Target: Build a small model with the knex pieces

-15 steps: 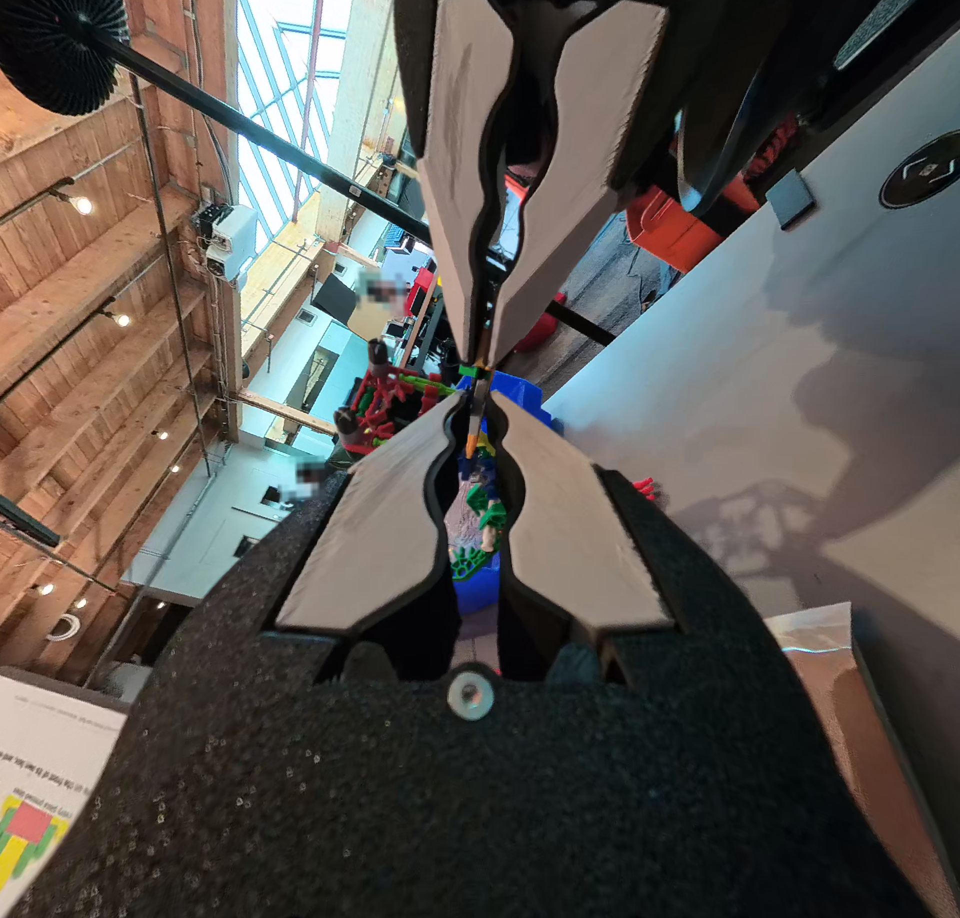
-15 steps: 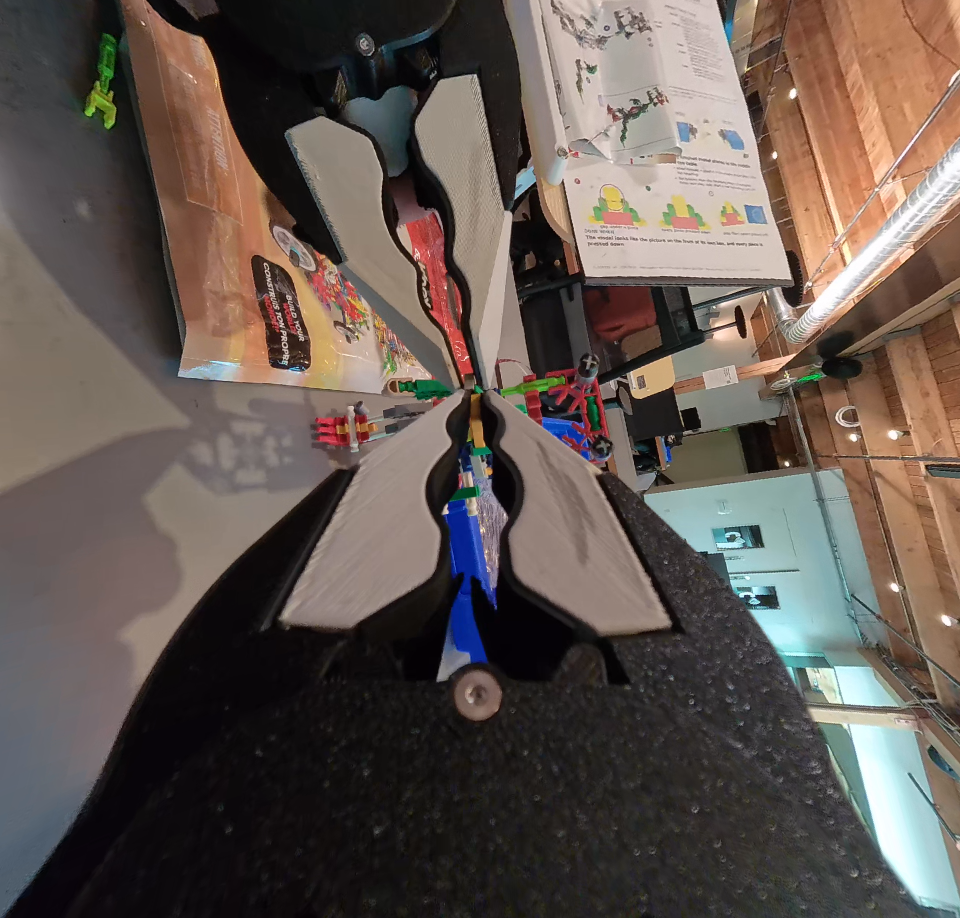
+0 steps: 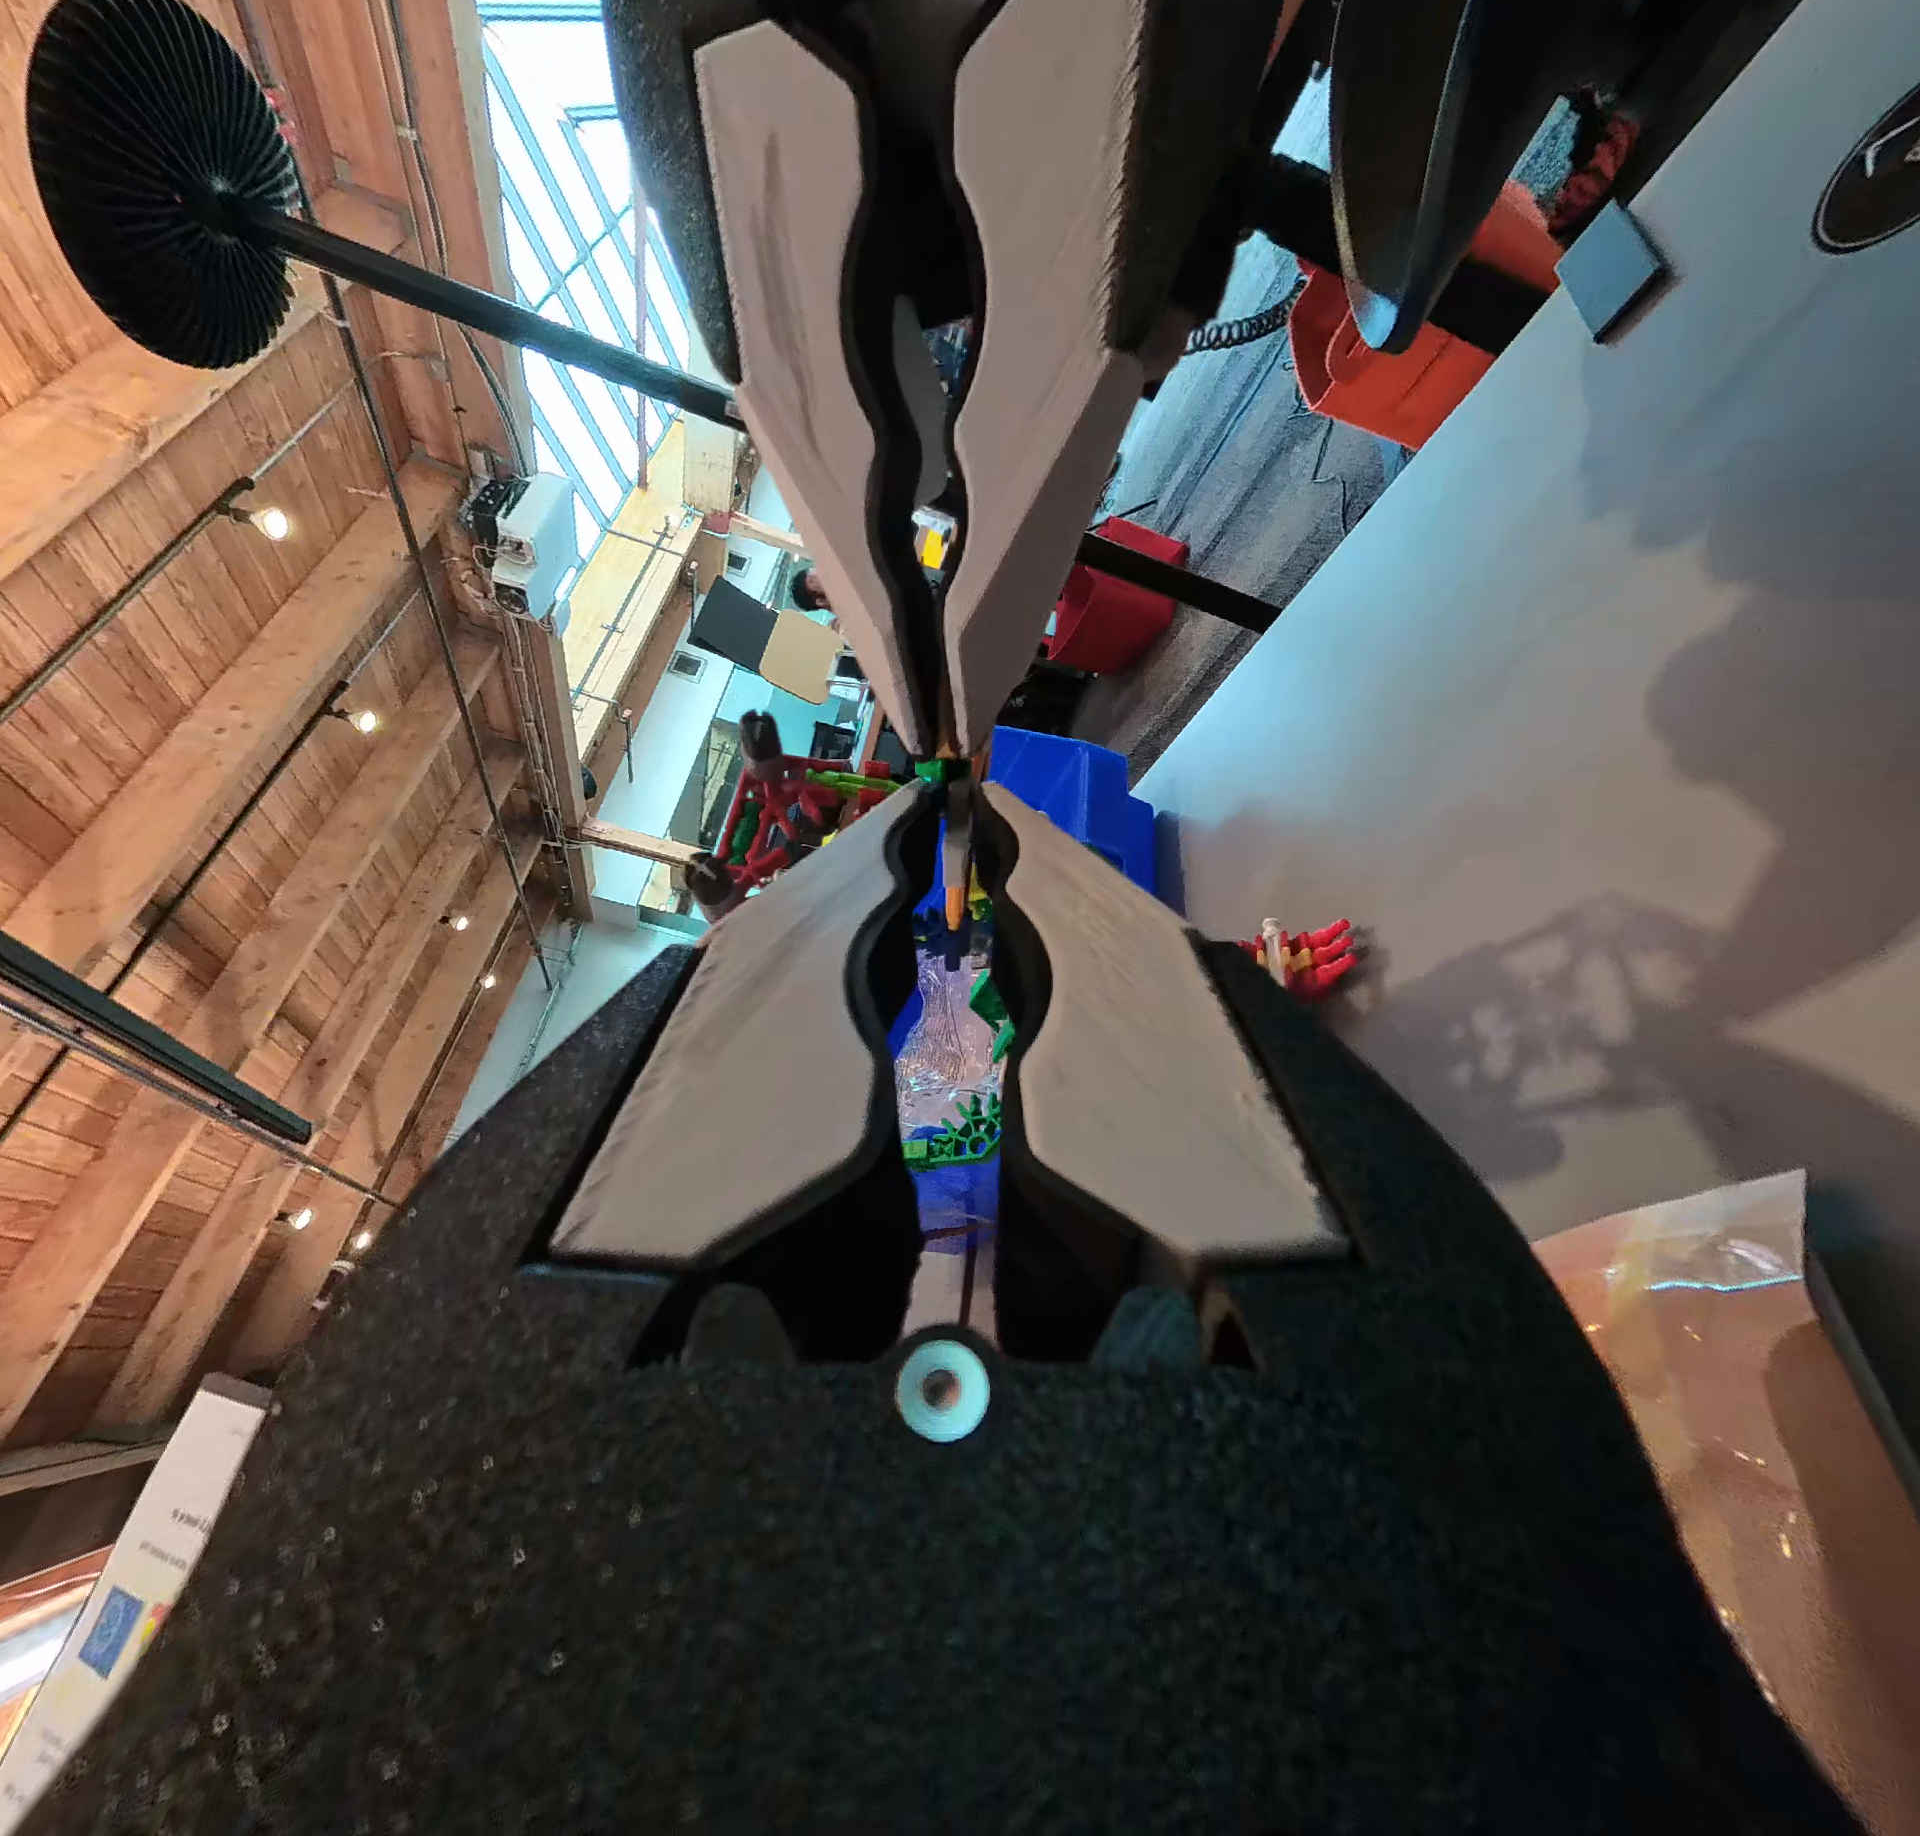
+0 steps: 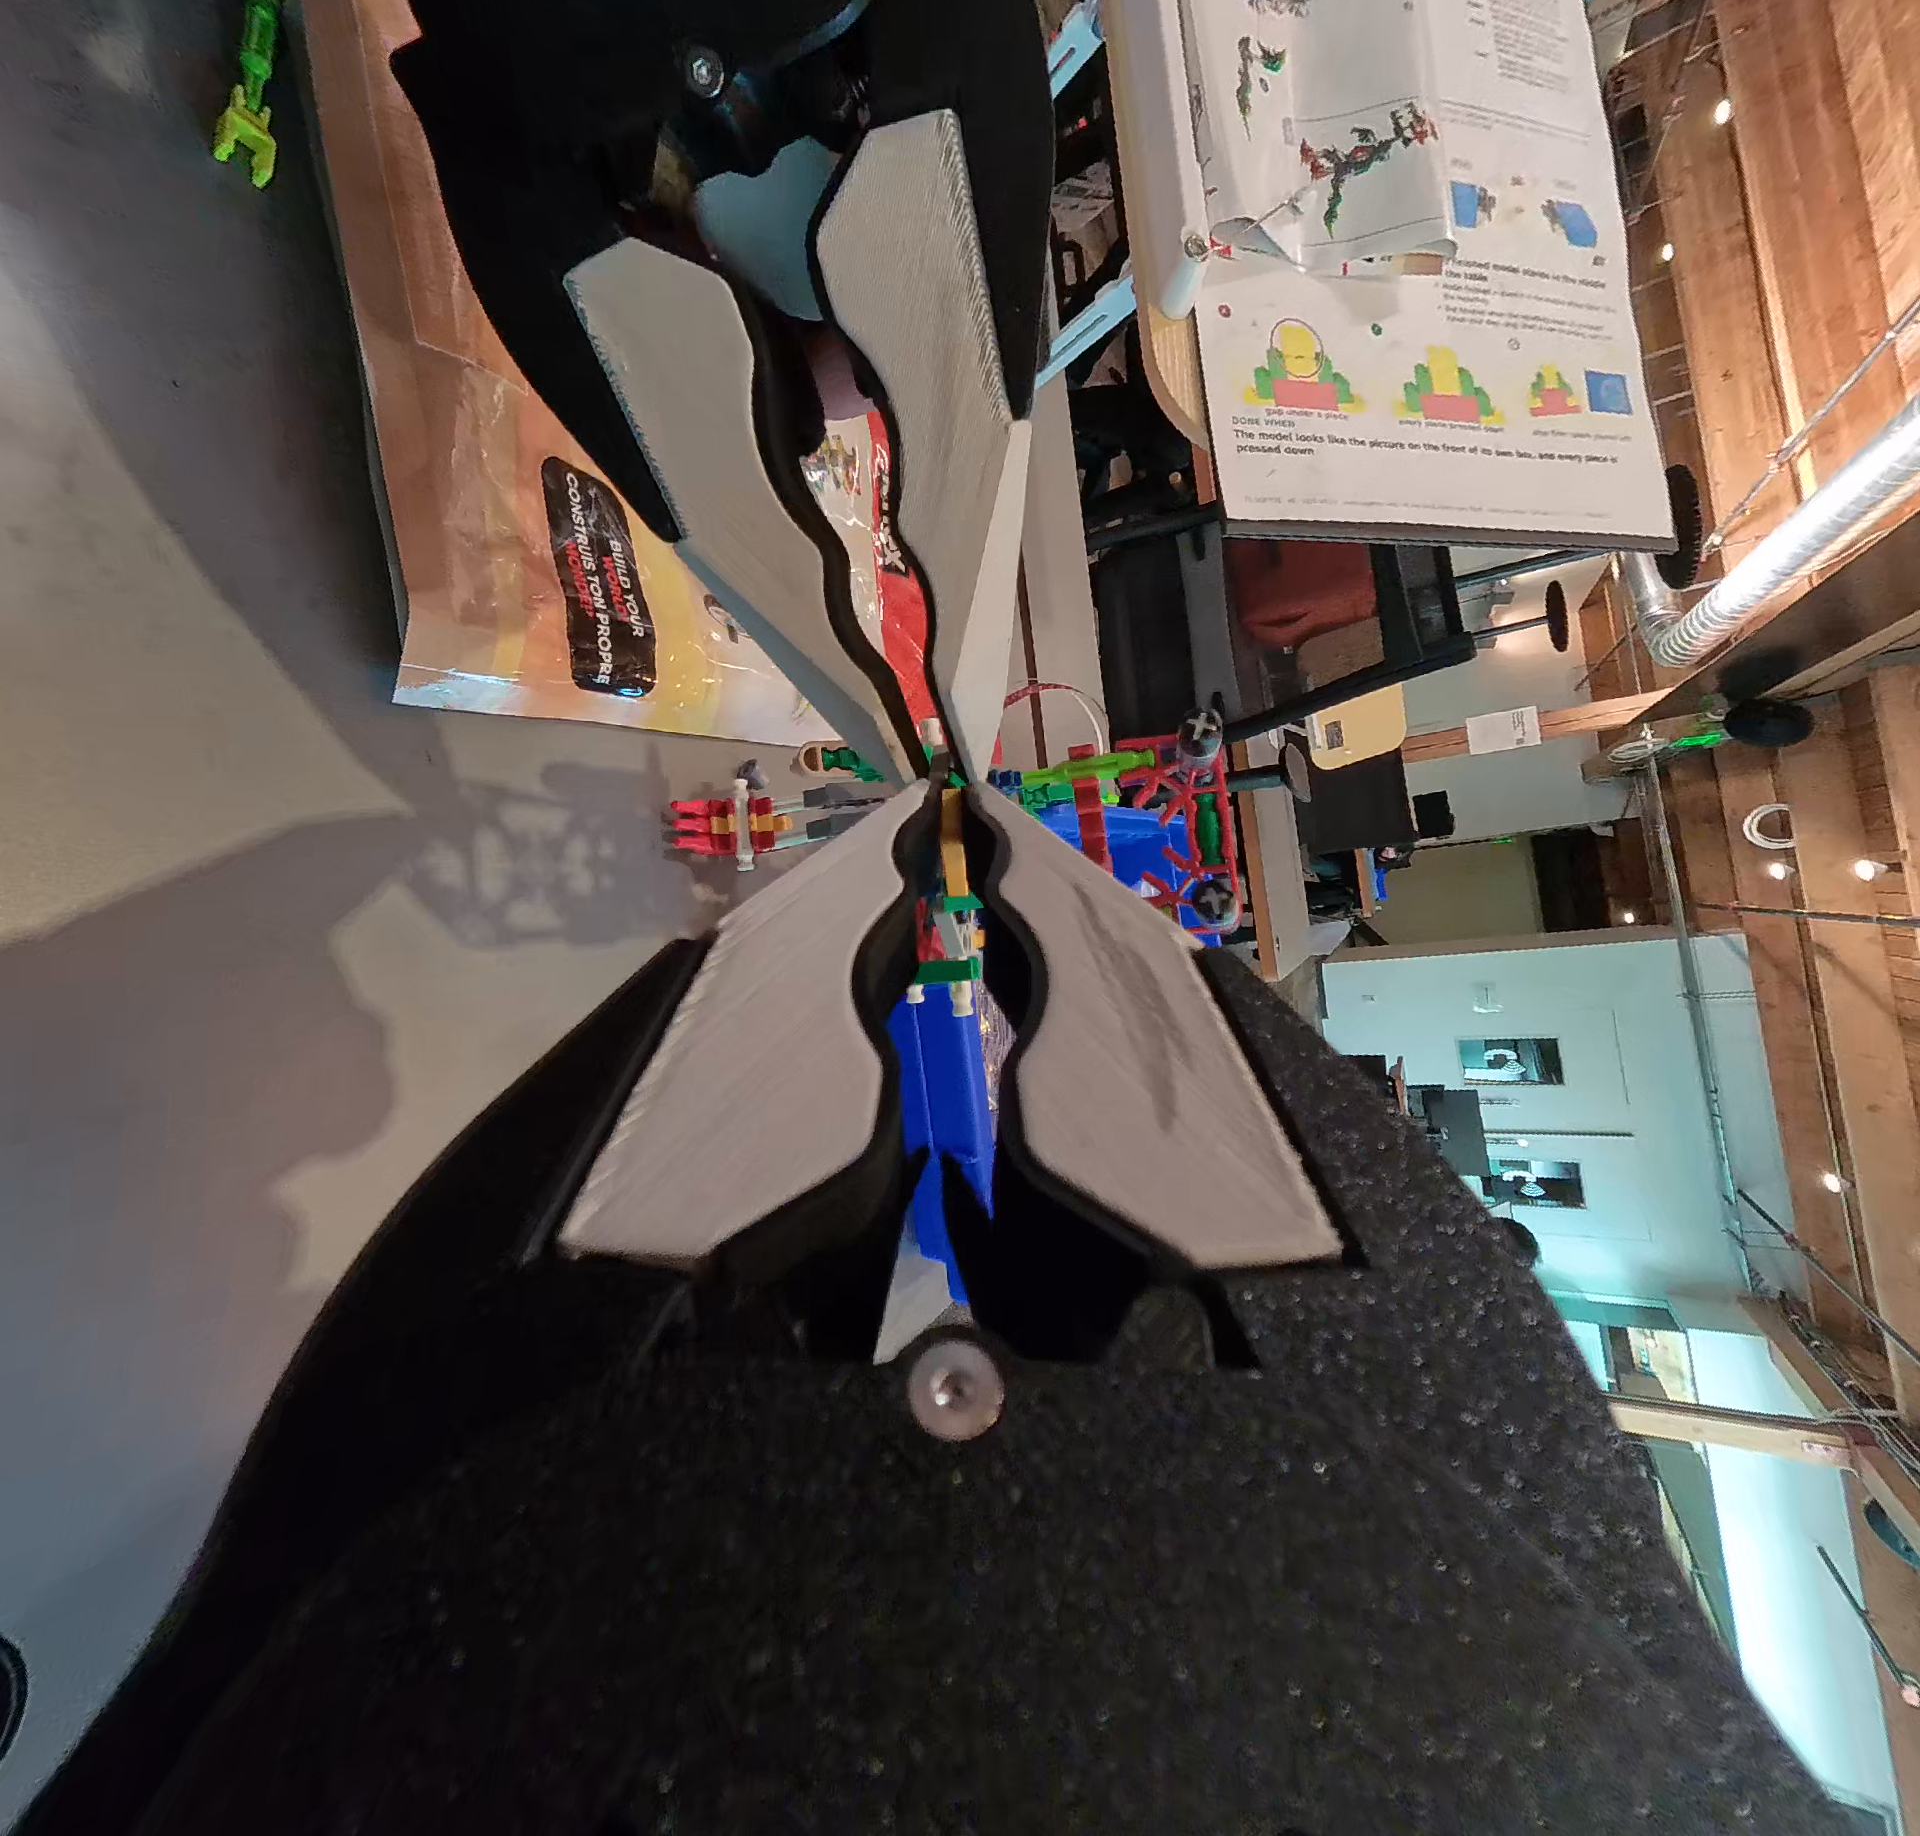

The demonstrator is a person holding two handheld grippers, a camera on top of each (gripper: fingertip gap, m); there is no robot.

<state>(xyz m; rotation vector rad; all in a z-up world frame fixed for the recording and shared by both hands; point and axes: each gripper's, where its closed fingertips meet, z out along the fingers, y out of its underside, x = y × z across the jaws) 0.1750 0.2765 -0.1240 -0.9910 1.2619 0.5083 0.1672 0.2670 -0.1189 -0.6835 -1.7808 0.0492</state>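
Both my grippers meet tip to tip above the table [image 4: 156,955] — left gripper [image 3: 948,799] and right gripper [image 4: 948,799] each clamped on the same small rod piece [image 4: 954,841], held aloft; joining seems underway — next needs a straight, aligned push.

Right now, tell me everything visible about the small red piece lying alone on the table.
The small red piece is a plastic construction-toy cluster: red pronged connectors side by side, a yellow clip, a white rod across them, pale rods running toward the gripper tips. It lies flat on the grey table, just past a glossy printed sheet. Neither hand-held gripper touches it.
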